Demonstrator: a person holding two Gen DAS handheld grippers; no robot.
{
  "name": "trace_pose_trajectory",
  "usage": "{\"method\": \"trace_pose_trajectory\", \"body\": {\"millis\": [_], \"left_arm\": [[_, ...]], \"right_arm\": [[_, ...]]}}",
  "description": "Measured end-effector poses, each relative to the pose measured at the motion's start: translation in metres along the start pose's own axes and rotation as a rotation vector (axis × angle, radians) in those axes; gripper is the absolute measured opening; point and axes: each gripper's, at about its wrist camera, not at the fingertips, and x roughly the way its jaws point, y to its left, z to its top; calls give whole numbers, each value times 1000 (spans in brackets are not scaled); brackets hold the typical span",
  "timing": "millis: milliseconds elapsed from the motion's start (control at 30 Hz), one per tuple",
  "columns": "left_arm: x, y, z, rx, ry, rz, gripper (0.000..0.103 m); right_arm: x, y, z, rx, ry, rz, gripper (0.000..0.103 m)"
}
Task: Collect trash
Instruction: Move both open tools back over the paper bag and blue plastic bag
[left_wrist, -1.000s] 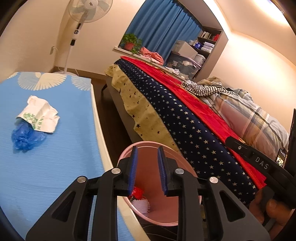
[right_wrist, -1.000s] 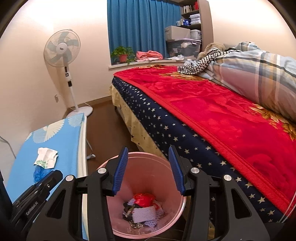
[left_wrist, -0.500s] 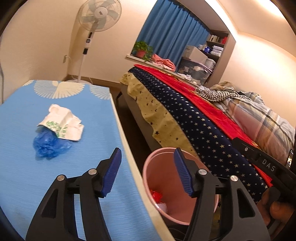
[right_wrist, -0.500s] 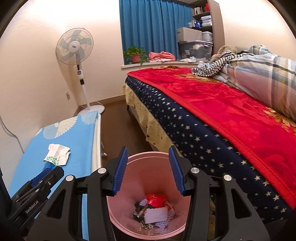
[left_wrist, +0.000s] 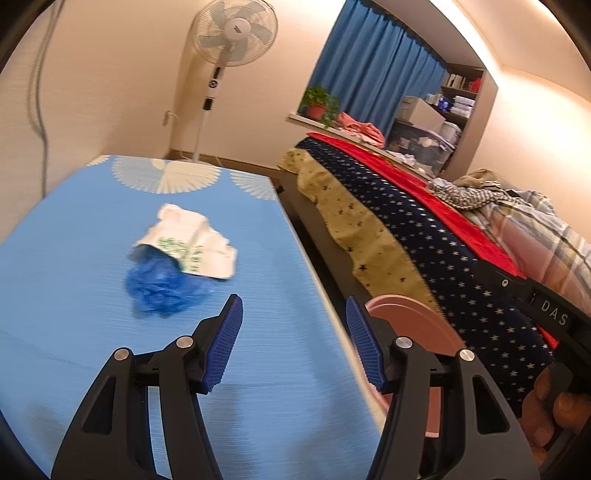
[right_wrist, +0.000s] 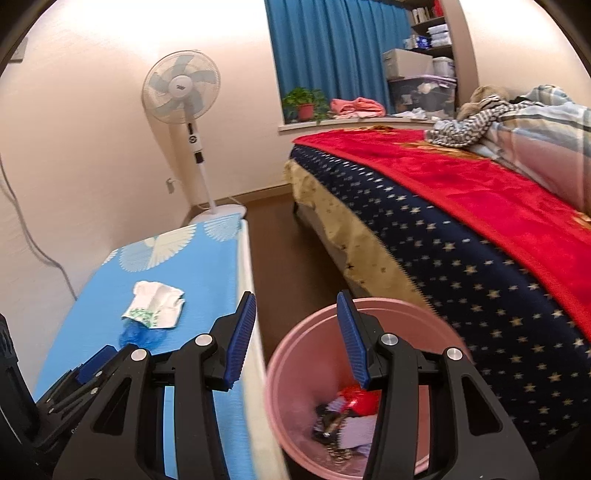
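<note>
A crumpled white wrapper (left_wrist: 188, 243) lies on the blue-covered table (left_wrist: 74, 258), partly over a crumpled blue plastic piece (left_wrist: 162, 291). My left gripper (left_wrist: 292, 299) hovers open over the table's right edge, short of both pieces, with nothing between its pads. The pink bin (left_wrist: 406, 314) stands on the floor just right of it. My right gripper (right_wrist: 296, 295) is open and empty above the gap between the table and the bin's rim (right_wrist: 295, 354). Red, white and dark trash (right_wrist: 347, 413) lies in the bin. The wrapper (right_wrist: 155, 304) and blue piece (right_wrist: 138, 336) sit to its left.
A bed (right_wrist: 443, 221) with a starred navy cover and red blanket runs along the right, close to the bin. A standing fan (right_wrist: 181, 88) is beyond the table by the wall. A narrow strip of brown floor (right_wrist: 277, 240) separates table and bed. A hand (left_wrist: 554, 406) grips the right tool.
The left gripper's jaws opened wide and it swung left, from over the bin to over the table. The right gripper also shifted left, so the bin now lies under its right finger.
</note>
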Motion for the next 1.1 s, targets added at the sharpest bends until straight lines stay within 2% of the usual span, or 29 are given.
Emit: {"method": "trace_pose_trajectory", "body": {"millis": [100, 200, 333, 433, 567, 900, 1100], "left_arm": [[-2, 13, -1, 10, -6, 57, 49], [-3, 31, -2, -24, -1, 90, 42], [5, 56, -7, -97, 39, 186, 29], [8, 71, -10, -143, 46, 232, 28], [12, 82, -11, -160, 41, 270, 28], [29, 92, 1, -151, 54, 294, 28], [46, 102, 7, -179, 113, 295, 30]], "right_arm": [[8, 11, -3, 1, 8, 36, 47], [17, 23, -7, 5, 17, 73, 45], [31, 39, -13, -3, 40, 133, 33], [41, 45, -17, 6, 57, 177, 24], [59, 45, -22, 49, 91, 214, 21], [98, 66, -29, 78, 155, 316, 20], [122, 86, -31, 70, 207, 365, 21]]}}
